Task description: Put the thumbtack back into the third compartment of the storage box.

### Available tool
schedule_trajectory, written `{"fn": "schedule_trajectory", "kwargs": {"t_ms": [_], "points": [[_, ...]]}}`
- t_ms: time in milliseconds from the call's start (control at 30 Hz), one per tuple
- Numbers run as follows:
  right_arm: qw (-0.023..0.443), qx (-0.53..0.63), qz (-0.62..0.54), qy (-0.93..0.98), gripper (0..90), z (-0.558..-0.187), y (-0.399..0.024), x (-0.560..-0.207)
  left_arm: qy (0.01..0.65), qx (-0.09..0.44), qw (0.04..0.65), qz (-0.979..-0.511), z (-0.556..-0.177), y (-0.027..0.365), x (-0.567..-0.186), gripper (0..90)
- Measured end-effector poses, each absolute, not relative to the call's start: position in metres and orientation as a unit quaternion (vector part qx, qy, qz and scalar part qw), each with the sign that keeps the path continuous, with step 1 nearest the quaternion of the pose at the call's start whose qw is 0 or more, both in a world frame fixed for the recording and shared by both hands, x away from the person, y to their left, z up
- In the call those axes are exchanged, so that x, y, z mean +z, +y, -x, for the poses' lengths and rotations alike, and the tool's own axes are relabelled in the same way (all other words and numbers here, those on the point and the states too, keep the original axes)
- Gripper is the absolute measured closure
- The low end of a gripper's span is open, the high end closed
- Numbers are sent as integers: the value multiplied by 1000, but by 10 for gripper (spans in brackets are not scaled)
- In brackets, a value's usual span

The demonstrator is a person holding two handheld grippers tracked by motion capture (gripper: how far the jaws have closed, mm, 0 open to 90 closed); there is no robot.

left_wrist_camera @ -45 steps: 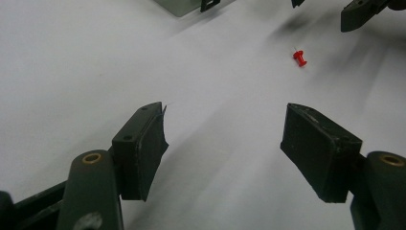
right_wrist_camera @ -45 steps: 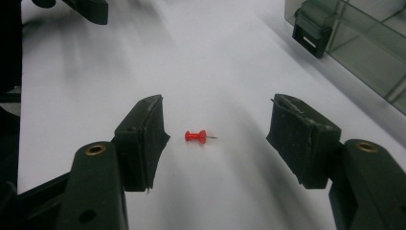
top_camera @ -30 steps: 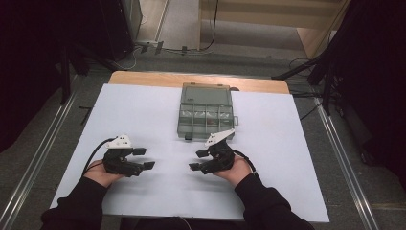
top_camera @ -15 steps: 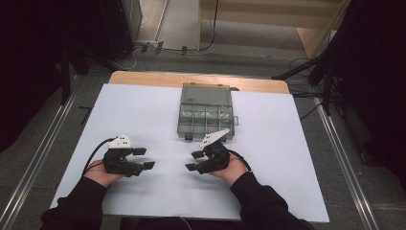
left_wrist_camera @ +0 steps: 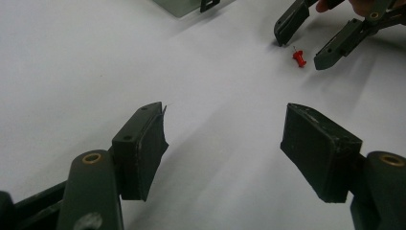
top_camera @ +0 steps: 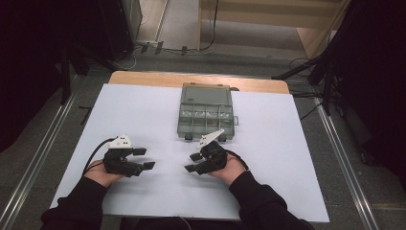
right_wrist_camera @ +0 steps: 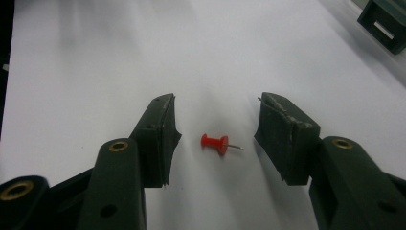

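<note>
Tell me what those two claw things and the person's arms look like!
Each gripper, left gripper and right gripper, is black, with two flat-padded jaws, brass-coloured rivets and a pale three-cornered plate on top. A black cable trails from each. The person wears dark long sleeves.

You've got a white sheet [top_camera: 143, 110] covering the table [top_camera: 158, 77], wood edge showing at the far side. A grey-green compartment box [top_camera: 206, 112] sits on it, lid open, far centre. Beyond the table: grey floor, cables [top_camera: 182, 48], dark stands either side.
</note>
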State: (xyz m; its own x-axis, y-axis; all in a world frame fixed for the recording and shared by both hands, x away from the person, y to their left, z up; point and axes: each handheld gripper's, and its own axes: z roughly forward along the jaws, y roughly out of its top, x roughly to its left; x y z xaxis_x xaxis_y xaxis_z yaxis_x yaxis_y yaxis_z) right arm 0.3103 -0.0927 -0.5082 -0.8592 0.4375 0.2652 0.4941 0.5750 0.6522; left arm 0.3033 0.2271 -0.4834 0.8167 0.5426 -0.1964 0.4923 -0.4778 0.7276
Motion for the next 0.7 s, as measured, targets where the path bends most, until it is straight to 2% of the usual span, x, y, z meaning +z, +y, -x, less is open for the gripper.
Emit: {"fn": "schedule_trajectory", "kwargs": {"t_ms": [367,700], "points": [[35,-364,258,-894,621,-306,-99,-507,303,30,410,-860,-304,228,-484,307],[14,-368,250,-895,633,-309,-96,-507,303,29,410,-860,-304,227,-484,307]]}}
